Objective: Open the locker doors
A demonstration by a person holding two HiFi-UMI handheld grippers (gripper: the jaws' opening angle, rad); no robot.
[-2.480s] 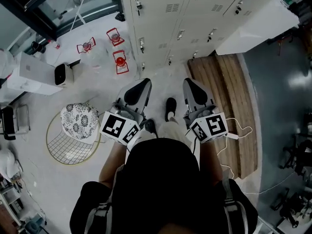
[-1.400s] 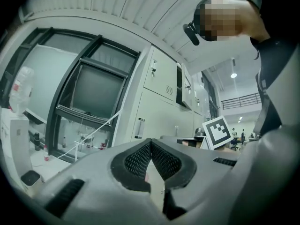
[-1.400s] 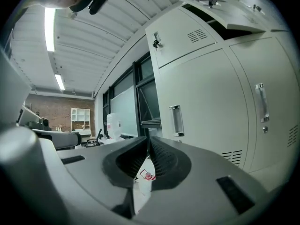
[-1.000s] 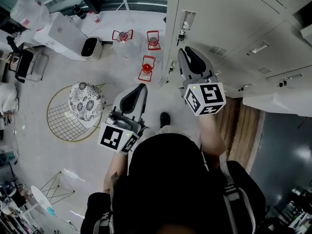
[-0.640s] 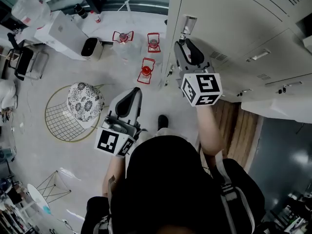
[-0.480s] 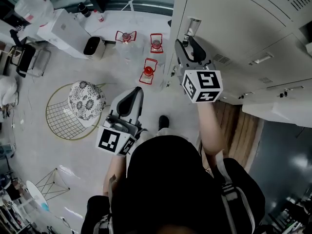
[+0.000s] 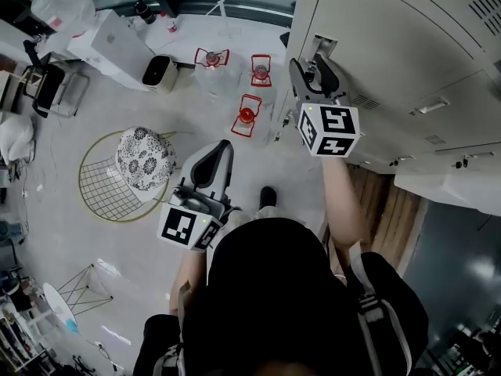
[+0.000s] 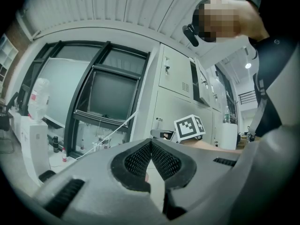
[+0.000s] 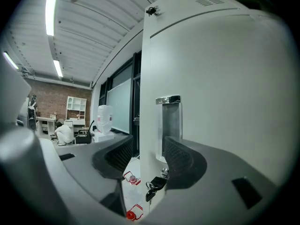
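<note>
The grey locker door (image 7: 376, 30) has a recessed metal handle (image 7: 322, 47) near its left edge. My right gripper (image 7: 309, 63) is raised to it, and its jaws are opening. In the right gripper view the right gripper (image 9: 146, 146) straddles the door's left edge, with the handle (image 9: 169, 121) just above the right pad and no pad pressing on it. A bunch of keys (image 9: 154, 185) hangs from the lock below. My left gripper (image 7: 219, 151) hangs low by my waist, shut and empty, and the left gripper (image 8: 151, 146) shows its pads meeting.
More locker doors (image 7: 446, 108) run to the right. On the floor to the left stand a wire chair with a patterned cushion (image 7: 145, 159), three red lanterns (image 7: 246, 114) and a white appliance (image 7: 160, 70). A wooden platform (image 7: 383, 210) lies below the lockers.
The right gripper rose from waist height to the locker handle and its jaws spread apart. The view closed in on the lockers. The left gripper stayed low.
</note>
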